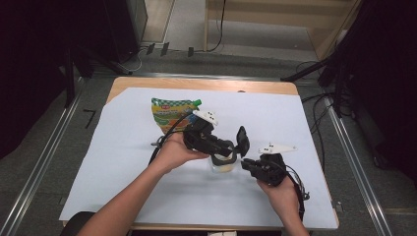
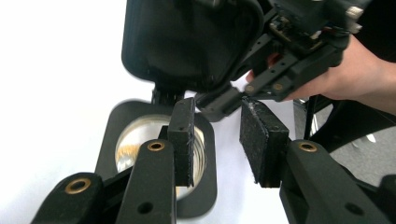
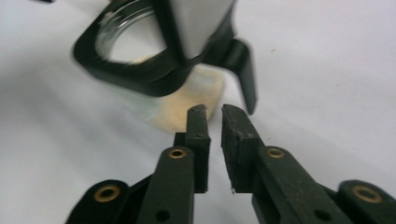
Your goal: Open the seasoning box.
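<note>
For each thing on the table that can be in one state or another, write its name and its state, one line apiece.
Jar: upright, hinged black lid flipped open, a little yellowish stuff at the bottom.
Refill pouch: lying flat, green cap on.
Left gripper: jaws apart, empty.
Right gripper: jaws slightly apart, empty.

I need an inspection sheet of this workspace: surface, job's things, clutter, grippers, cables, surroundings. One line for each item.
Surface: wooden table covered by a white sheet.
Job's things: glass jar with black collar, hinged lid flipped up, pale yellowish contents; green refill pouch lying behind it.
Clutter: nothing seen.
Grippers: left gripper above the jar, jaws apart, nothing between; right gripper beside the jar, jaws slightly apart, holding nothing.
Cables: black cable trailing from the left gripper; more on the floor.
Surroundings: grey floor, metal rails, dark stands.
</note>
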`<action>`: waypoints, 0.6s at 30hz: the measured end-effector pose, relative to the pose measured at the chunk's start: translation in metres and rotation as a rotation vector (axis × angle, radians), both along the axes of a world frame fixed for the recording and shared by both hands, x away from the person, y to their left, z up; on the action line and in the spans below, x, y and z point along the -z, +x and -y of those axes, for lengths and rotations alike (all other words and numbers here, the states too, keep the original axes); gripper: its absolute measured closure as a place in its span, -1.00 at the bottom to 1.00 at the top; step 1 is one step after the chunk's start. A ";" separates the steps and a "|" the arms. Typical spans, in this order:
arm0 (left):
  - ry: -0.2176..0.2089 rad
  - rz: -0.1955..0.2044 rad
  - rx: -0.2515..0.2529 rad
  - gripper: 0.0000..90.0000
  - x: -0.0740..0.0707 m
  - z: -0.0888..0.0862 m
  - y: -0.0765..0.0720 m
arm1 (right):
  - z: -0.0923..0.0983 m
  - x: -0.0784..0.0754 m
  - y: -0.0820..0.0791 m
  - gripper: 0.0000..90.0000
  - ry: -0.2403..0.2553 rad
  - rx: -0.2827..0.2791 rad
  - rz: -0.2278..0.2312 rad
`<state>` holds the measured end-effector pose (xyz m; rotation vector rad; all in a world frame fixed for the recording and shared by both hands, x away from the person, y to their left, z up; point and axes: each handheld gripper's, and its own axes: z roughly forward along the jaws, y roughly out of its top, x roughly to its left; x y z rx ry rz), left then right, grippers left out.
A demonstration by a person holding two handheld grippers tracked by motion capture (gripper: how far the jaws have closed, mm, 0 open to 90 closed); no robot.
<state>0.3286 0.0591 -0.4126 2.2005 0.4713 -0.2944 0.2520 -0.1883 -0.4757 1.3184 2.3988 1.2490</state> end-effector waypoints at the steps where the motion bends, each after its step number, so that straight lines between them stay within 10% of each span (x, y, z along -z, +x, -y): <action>1: -0.001 0.011 0.003 0.52 0.000 -0.002 -0.001 | -0.002 0.000 -0.003 0.68 0.007 -0.006 -0.005; 18: -0.004 0.006 -0.081 0.09 -0.011 -0.049 0.002 | -0.040 -0.009 -0.026 0.24 0.081 -0.192 0.011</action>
